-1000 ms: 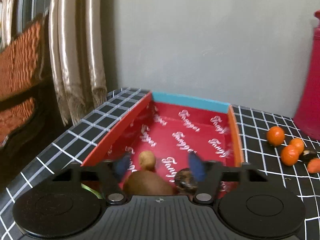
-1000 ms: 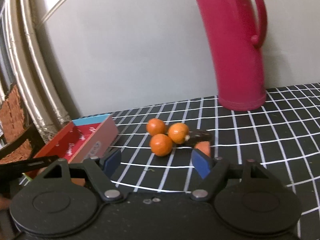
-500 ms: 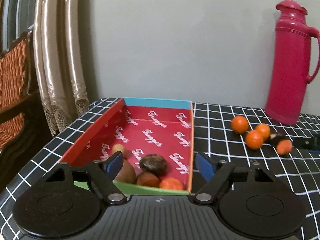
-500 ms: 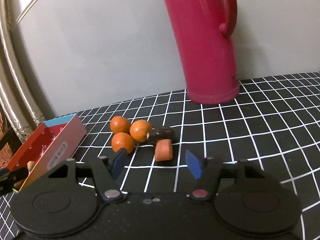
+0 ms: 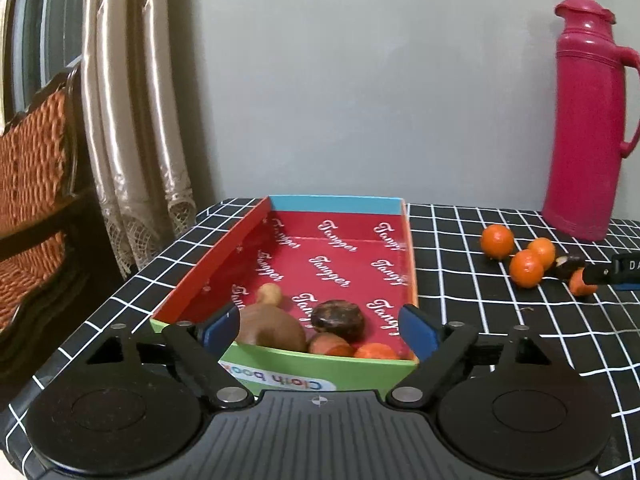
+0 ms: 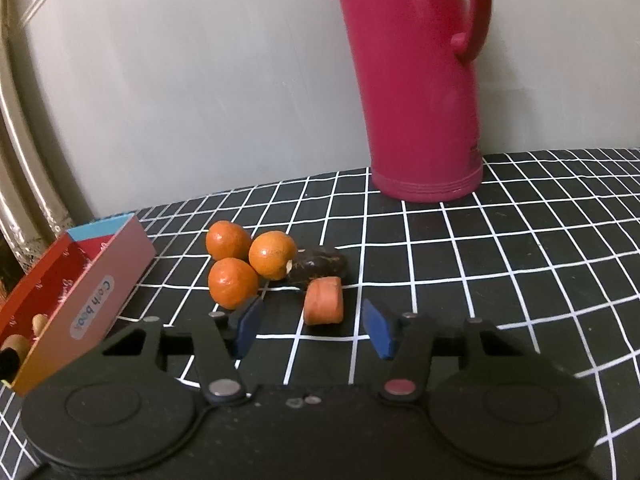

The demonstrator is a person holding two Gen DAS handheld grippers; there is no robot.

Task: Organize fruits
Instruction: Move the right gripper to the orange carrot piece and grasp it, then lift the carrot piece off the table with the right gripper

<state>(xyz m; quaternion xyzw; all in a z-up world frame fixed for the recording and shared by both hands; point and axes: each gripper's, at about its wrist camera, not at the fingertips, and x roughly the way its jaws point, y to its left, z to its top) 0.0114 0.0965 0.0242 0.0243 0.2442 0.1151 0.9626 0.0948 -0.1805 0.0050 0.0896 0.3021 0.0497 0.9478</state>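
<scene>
Only the left wrist view shows us inside the cardboard box (image 5: 412, 264): a glossy dark round fruit (image 5: 338, 319), left gripper (image 5: 320, 326) opening, empty. Right gripper (image 6: 314, 326) closes around nothing just short of the matte orange cylindrical piece (image 6: 324, 306) beside 3 oranges (image 6: 232, 283).

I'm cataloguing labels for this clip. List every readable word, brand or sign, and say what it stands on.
"Tangger": repeated in white script over the red inside lining of the box.
"Cloth book": on the white sticker on the box's green end wall, seen upside down; also on its outer side wall in the right wrist view, partly blurred.
"DA": cut-off letters on the right gripper at the frame edge; incomplete.
Small print low on the pink flask: too blurred to read.
</scene>
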